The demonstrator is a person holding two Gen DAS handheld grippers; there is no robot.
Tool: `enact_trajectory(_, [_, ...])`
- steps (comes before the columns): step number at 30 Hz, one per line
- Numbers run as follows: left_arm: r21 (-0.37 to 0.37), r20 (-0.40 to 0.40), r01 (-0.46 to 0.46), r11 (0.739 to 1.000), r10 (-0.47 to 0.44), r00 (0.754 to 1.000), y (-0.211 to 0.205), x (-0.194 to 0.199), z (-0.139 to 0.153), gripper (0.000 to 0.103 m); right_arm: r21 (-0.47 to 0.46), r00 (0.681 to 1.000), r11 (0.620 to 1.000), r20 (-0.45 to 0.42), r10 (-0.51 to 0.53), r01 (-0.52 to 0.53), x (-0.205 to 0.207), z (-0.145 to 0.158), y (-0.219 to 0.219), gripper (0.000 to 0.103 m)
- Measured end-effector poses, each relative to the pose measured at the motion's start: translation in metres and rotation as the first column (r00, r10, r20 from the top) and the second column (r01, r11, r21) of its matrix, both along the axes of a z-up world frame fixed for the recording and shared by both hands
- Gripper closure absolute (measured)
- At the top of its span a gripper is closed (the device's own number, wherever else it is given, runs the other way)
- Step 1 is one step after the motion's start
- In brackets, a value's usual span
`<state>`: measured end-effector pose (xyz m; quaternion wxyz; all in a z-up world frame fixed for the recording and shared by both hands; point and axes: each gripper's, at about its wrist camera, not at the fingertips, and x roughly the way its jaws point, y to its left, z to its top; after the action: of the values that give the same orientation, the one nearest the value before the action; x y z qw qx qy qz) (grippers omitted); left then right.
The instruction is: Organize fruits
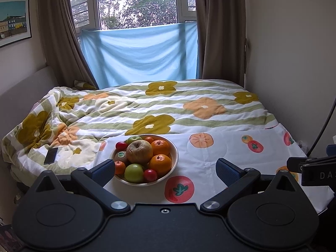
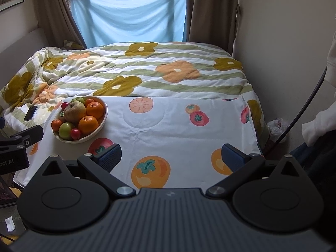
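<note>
Your left gripper [image 1: 166,171] sits low in the left wrist view, level and pointing forward over the white fruit-print cloth [image 1: 220,147], its blue-padded fingers [image 1: 104,169] spread wide and holding nothing. Just ahead, between those fingers but nearer the left one, stands the bowl [image 1: 174,147] heaped with fruit: a large brownish apple [image 1: 139,151] in the middle, two oranges [image 1: 160,163] to its right, green apples and small red fruits around the edge. Your right gripper [image 2: 171,157] is also level and wide open, empty, above bare cloth at the bottom of the right wrist view; there the bowl [image 2: 105,110] lies well off to its upper left. A phone [image 1: 51,155] rests on the flowered quilt [image 1: 147,107] left of the bowl.
</note>
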<state>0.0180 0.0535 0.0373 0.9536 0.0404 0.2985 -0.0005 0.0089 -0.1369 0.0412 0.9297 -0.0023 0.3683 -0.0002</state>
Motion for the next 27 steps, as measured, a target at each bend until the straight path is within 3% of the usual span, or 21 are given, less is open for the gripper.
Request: enact_trajectory(27, [0.006,-0.009,-0.006,1.0,0.006,1.0,-0.0025,-0.0082,-0.0032,0.0,0.023,1.0,1.0,-0.009,-0.006,0.006,-0.0032,-0.003,-0.0017,0.0])
